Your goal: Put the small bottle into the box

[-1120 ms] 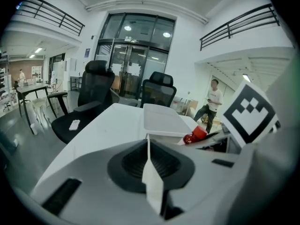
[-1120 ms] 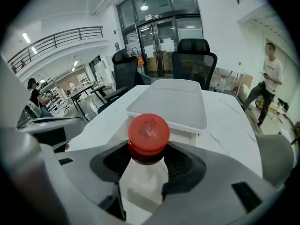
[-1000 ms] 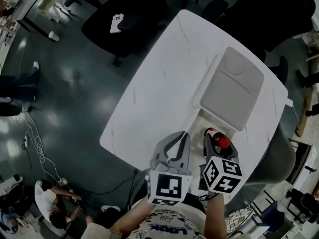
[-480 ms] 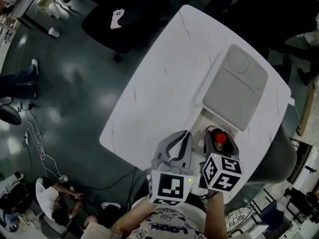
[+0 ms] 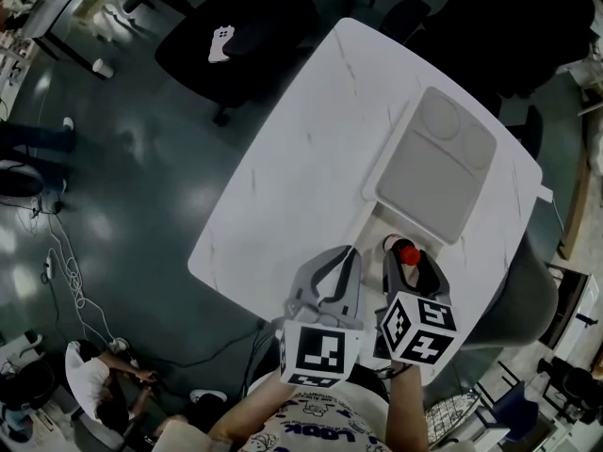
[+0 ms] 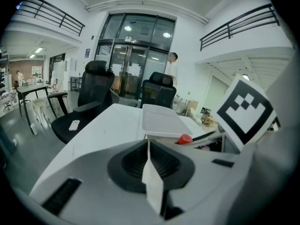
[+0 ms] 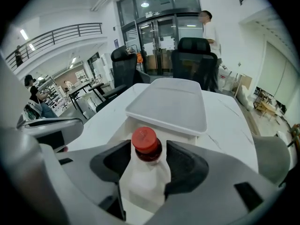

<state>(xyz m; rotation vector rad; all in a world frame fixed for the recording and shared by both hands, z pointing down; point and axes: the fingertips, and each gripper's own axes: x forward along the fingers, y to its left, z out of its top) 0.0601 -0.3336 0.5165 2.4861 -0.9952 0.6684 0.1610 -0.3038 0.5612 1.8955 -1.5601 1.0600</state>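
A small bottle (image 7: 143,177) with a red cap (image 5: 407,252) and a pale body stands upright between the jaws of my right gripper (image 7: 144,159), which is shut on it. In the head view this right gripper (image 5: 409,260) holds the bottle at the near end of the white box (image 5: 375,231). A grey-white lid (image 5: 435,163) lies across most of the box and leaves only its near end uncovered. My left gripper (image 5: 347,258) hangs just left of the bottle with its jaws shut and nothing between them. The left gripper (image 6: 149,146) also sees the red cap (image 6: 184,138) to its right.
The white table (image 5: 301,158) ends close to me at its near edge (image 5: 240,299). Black office chairs (image 5: 236,36) stand beyond its far left side. Cables and a crouching person (image 5: 89,370) are on the dark floor at the lower left.
The right gripper has carried the bottle slightly forward toward the box's uncovered end, and the cap now faces more upward. The left gripper has stayed put.
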